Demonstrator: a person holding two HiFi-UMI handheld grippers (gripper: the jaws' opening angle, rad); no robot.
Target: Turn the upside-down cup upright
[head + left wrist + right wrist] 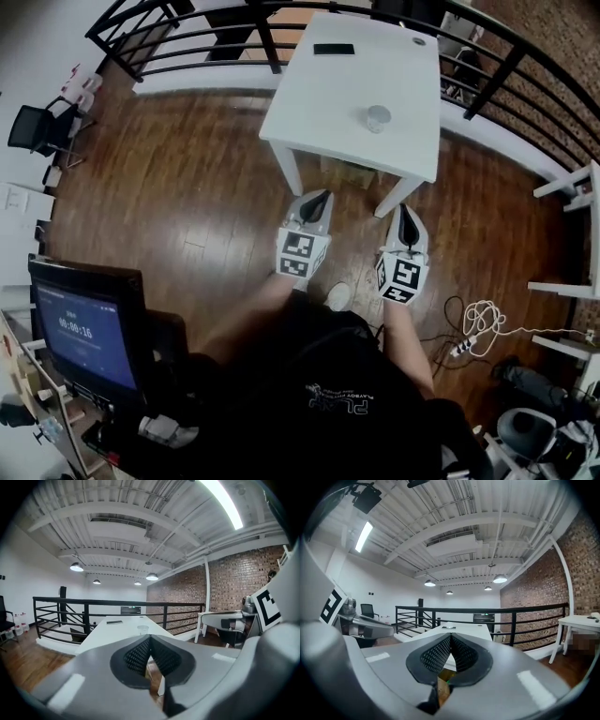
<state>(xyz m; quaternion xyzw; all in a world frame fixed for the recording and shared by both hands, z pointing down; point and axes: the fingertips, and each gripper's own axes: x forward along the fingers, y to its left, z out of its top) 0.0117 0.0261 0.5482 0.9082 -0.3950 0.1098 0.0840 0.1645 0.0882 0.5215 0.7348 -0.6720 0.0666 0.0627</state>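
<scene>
A clear plastic cup [378,119] stands on the white table [319,94], towards its near right part. In the left gripper view the cup [143,629] is small and far off, just above the jaws. Whether it is mouth-down I cannot tell. My left gripper [324,195] is held short of the table's near edge, jaws shut to a point with nothing in them. My right gripper [402,208] hangs beside it, near the table's right front leg, also shut and empty. In the right gripper view the cup is hidden behind the gripper [450,636].
A black phone [334,49] lies at the table's far end. A black railing [525,66] runs behind and right of the table. A cardboard box [349,172] sits under the table. A white cable [480,319] lies on the wood floor, and a monitor [86,328] stands lower left.
</scene>
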